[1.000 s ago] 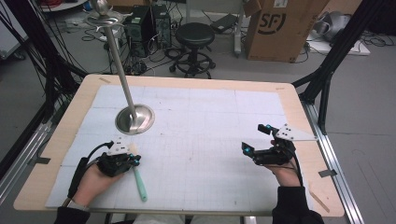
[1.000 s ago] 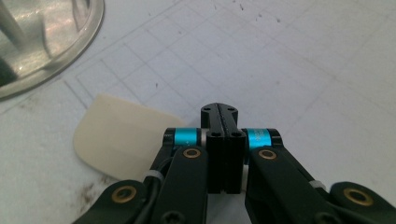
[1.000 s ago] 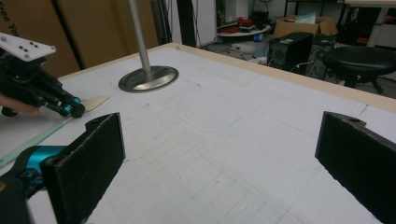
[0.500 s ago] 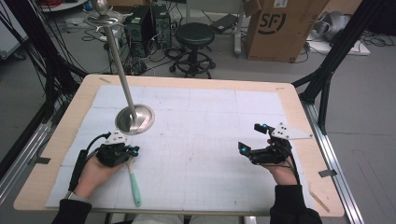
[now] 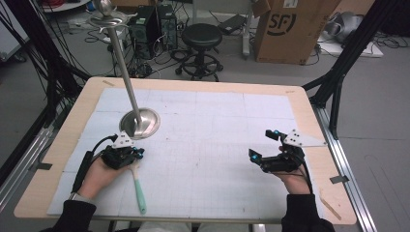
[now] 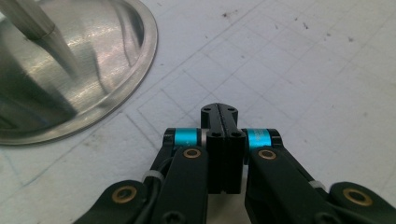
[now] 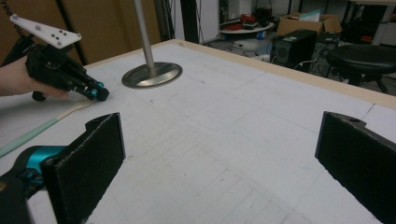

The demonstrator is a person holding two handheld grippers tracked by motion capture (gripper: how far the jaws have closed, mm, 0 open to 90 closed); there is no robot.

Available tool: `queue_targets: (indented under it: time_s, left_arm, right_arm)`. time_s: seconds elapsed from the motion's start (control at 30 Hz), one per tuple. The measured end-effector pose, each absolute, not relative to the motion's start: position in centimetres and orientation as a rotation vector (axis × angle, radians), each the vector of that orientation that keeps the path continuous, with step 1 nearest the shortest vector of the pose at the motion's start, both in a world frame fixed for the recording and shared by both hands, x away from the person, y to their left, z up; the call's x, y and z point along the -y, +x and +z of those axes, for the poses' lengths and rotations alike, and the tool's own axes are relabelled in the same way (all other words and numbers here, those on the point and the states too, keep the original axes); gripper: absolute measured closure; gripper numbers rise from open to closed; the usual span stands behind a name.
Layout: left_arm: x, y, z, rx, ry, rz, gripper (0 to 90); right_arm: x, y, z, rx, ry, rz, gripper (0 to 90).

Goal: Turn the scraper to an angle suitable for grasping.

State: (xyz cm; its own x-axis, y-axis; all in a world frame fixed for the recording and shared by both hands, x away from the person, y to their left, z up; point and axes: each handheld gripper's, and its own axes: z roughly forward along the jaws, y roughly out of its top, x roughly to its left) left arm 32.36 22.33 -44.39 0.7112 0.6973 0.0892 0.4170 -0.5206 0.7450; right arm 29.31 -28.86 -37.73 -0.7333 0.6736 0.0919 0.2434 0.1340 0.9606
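Note:
A slim tool with a pale green handle (image 5: 139, 193) and a cream head lies on the white mat near the front left. Its head end reaches under my left gripper (image 5: 139, 153). In the left gripper view that gripper (image 6: 219, 112) has its jaws pressed flat together with nothing showing between them. It sits just in front of the round steel base (image 6: 70, 70) of a pole stand (image 5: 140, 123). My right gripper (image 5: 261, 144) rests at the right of the mat, with its jaws spread wide (image 7: 219, 163) over bare mat.
The stand's steel pole (image 5: 121, 63) leans up and away to the back left. The wooden table edge (image 5: 193, 83) frames the white mat (image 5: 208, 125). Beyond the table stand a stool (image 5: 200, 36), a cardboard box (image 5: 290, 29) and cables.
The left gripper has moved forward towards the stand base. The green-handled tool shifted slightly left early on and then lay still. The right gripper barely moved.

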Motion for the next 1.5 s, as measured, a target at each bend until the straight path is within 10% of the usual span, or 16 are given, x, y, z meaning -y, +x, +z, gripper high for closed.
queue_targets:
  time_s: [1.5]
  left_arm:
    - [-27.7, 22.6, -42.5, -0.832, 2.158, 0.36, 90.0]
  right_arm:
    - [26.4, 31.5, -38.0, -2.119, 0.842, 1.644, 0.6]
